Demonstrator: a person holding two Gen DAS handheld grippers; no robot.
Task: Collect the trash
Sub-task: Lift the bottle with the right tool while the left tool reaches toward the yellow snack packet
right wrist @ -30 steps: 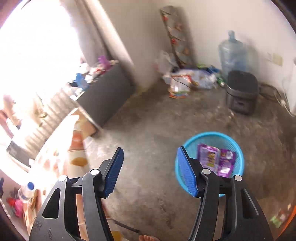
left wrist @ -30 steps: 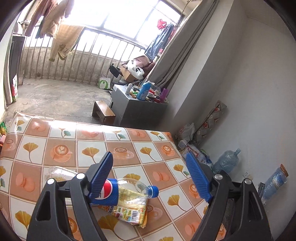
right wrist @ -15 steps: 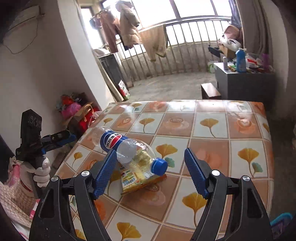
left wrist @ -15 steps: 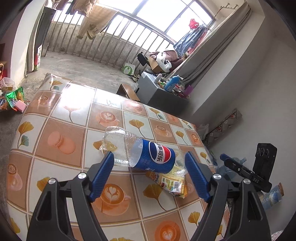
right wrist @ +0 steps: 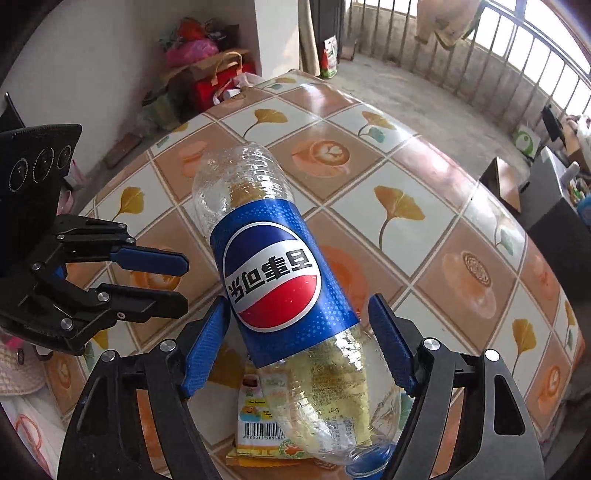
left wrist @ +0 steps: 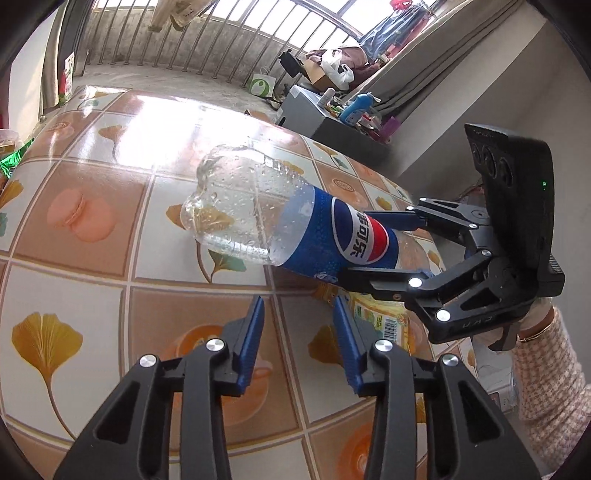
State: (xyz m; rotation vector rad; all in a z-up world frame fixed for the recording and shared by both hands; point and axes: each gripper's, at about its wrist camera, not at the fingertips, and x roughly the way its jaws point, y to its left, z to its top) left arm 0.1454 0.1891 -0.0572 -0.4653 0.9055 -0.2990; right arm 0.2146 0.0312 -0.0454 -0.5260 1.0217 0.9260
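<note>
Wrapper (right wrist: 258,424) — half under bottle (right wrist: 269,266)

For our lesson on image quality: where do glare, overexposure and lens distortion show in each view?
Left wrist view: window glare whitens the glossy tiled tablecloth; tile lines bow. Right wrist view: window overexposed; clear plastic cola bottle with blue label sharp, grid curved.

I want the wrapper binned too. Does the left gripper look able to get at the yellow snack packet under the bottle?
Probably not yet. The clear plastic Pepsi bottle lies across the yellow snack packet, with the right gripper straddling it. The left gripper, jaws closing on nothing, faces only an exposed packet edge.
</note>
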